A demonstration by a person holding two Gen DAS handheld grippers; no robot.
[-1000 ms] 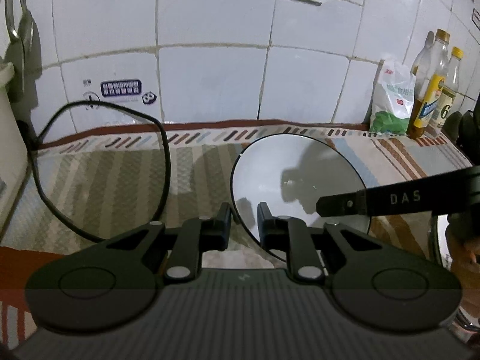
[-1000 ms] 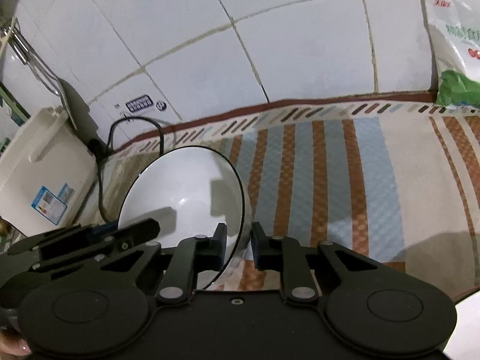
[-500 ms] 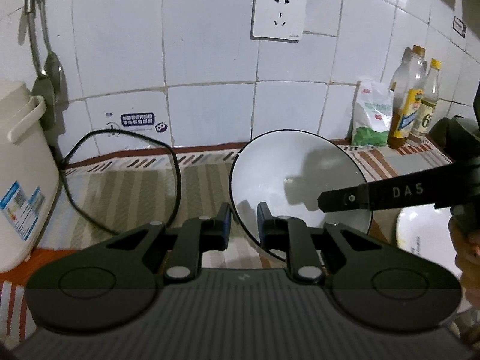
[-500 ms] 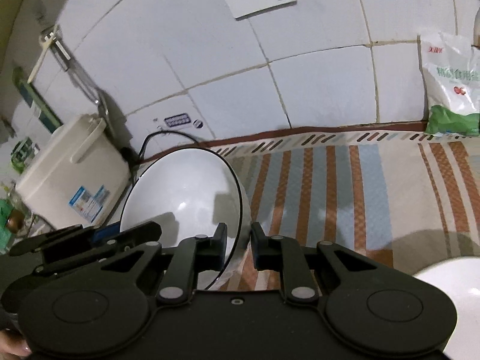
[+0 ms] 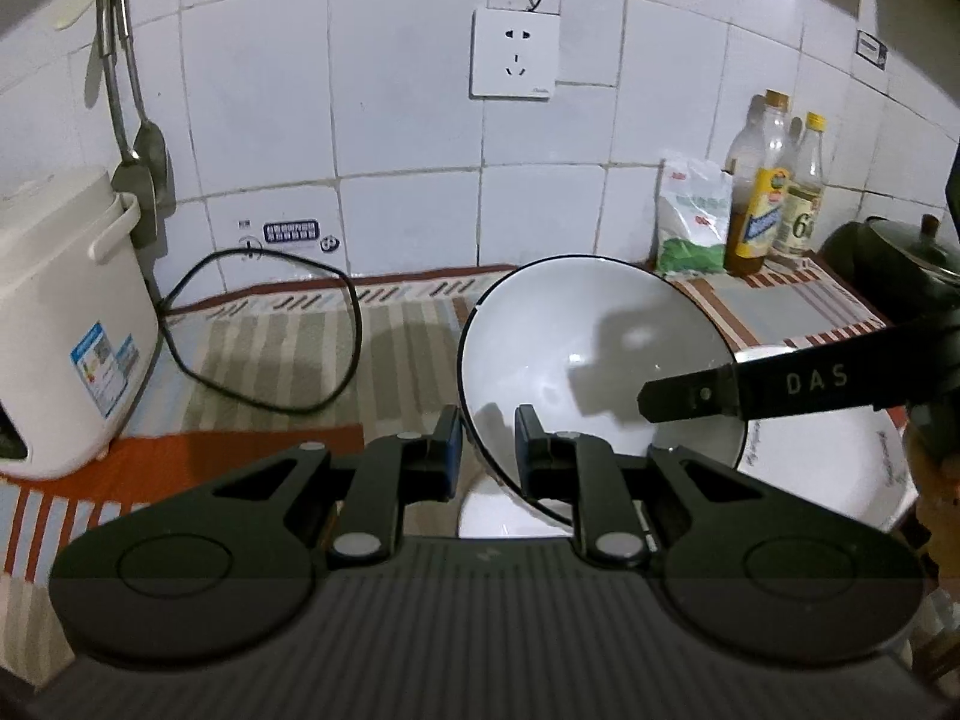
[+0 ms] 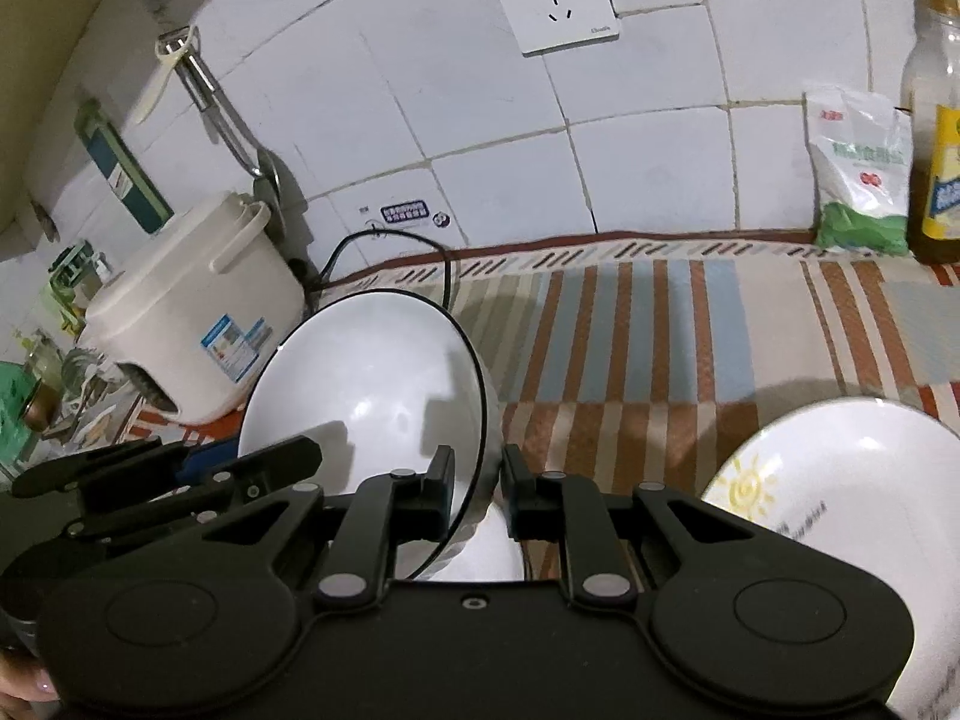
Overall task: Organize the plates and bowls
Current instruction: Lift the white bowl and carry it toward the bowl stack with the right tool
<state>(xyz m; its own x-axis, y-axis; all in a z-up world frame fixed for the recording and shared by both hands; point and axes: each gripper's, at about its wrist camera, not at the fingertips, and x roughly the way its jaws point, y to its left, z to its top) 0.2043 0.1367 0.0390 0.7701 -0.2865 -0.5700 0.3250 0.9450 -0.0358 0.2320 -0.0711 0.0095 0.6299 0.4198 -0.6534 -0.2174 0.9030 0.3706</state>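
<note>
**Both grippers carry one bowl above the counter**

The left gripper (image 5: 487, 450) and the right gripper (image 6: 475, 489) each pinch the rim of the same white ceramic bowl with a thin black rim (image 5: 591, 360), one finger inside and one outside the wall. The bowl is tilted and appears to be lifted clear of the striped woven counter mat (image 6: 636, 324). To its right sits a white plate with a yellow sun drawing (image 6: 840, 480), and another white dish (image 6: 489, 552), only partly visible, lies just below the bowl. A white rice cooker (image 5: 57, 324) stands at the far left.

The step in hand looks like transport. The next move likely calls for levelling the bowl, lowering it onto its chosen spot, then spreading both sets of fingers together.
</note>
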